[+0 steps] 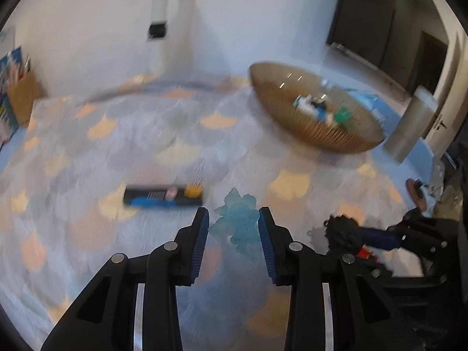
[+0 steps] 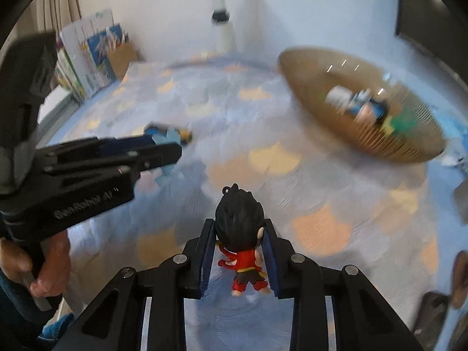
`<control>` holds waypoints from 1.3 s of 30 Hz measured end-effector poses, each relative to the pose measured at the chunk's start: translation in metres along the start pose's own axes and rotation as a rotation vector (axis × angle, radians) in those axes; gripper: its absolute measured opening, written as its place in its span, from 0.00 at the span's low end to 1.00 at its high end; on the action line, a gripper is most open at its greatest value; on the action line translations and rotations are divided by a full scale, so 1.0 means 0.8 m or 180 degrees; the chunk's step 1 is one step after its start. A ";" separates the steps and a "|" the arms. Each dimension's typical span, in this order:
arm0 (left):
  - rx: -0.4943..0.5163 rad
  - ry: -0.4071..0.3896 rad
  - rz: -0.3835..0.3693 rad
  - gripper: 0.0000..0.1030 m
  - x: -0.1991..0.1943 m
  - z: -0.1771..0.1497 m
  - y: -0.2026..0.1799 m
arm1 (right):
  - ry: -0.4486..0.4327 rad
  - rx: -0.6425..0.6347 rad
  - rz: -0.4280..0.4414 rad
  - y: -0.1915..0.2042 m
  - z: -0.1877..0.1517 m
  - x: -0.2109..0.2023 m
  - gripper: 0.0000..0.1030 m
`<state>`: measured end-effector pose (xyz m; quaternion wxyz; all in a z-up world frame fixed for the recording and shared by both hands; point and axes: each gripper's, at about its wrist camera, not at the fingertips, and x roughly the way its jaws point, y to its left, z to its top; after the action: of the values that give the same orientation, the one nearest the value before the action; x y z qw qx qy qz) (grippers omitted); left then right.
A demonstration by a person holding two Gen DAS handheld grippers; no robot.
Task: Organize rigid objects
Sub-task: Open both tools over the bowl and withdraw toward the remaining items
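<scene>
Nearest us, the right gripper (image 2: 239, 244) is clamped on a small figurine (image 2: 241, 242) with black hair and red clothes, its pads pressing either side of the head. The left gripper (image 1: 234, 225) holds a translucent blue toy (image 1: 237, 222) between its pads, gripping it at the edges. The ribbed brown basket (image 1: 316, 134) lies ahead of both grippers and to their right, on the patterned cloth (image 1: 146, 134), already holding a few items. A black flat package (image 1: 162, 196) lies ahead of the left gripper, to its left. We judge both toys are bound for the basket, so we should keep both grips firm and release only once each toy hangs above the rim, one hand after the other so they don't collide.
</scene>
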<state>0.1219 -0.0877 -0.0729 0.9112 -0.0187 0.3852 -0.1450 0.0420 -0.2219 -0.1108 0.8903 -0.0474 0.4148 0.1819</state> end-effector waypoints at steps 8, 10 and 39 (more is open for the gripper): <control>0.0291 -0.0516 -0.0068 0.31 -0.022 0.114 -0.067 | -0.0626 0.0200 -0.0482 -0.093 0.093 -0.101 0.29; 0.0329 -0.0601 -0.0079 0.31 -0.022 0.137 -0.082 | -0.0715 0.0285 -0.0541 -0.115 0.111 -0.117 0.29; -0.0029 -0.0551 0.0209 0.71 -0.018 0.113 -0.017 | -0.0394 0.0607 -0.0176 -0.142 0.119 -0.072 0.55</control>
<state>0.1735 -0.1035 0.0025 0.9452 -0.0227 0.3061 -0.1111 0.1181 -0.3214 -0.0132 0.9194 0.0374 0.3729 0.1196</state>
